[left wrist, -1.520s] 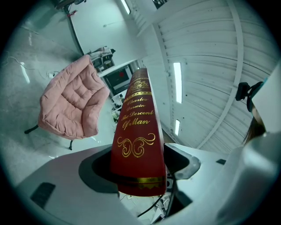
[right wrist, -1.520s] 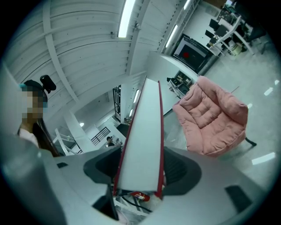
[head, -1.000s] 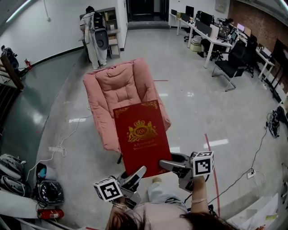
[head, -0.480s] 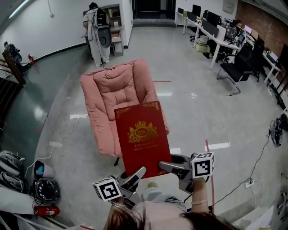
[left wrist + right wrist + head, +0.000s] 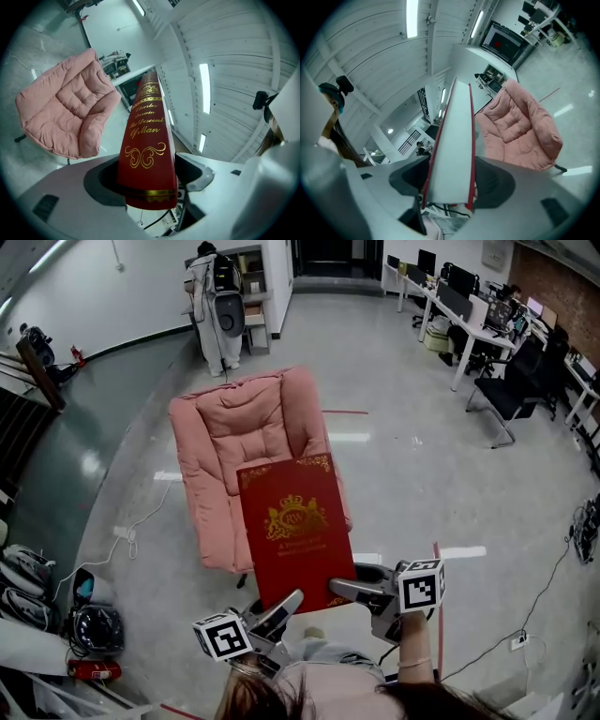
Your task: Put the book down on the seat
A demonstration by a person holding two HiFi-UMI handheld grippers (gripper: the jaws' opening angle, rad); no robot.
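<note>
Near the middle of the head view, the red book (image 5: 295,526) is held flat in the air, and its far end covers the front of the pink armchair (image 5: 234,423) at 12 o'clock. The left gripper (image 5: 294,602) is clenched on the book's spine at the 7 o'clock corner. The right gripper (image 5: 339,587) is clenched on the page edge at 5 o'clock. The book is not yet on the seat (image 5: 220,512).

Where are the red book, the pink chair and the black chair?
book (image 5: 297,517), head view, on the gold crest of its cover.
pink chair (image 5: 239,418), head view, on the backrest cushion.
black chair (image 5: 509,392), head view, on its dark seat part.
</note>
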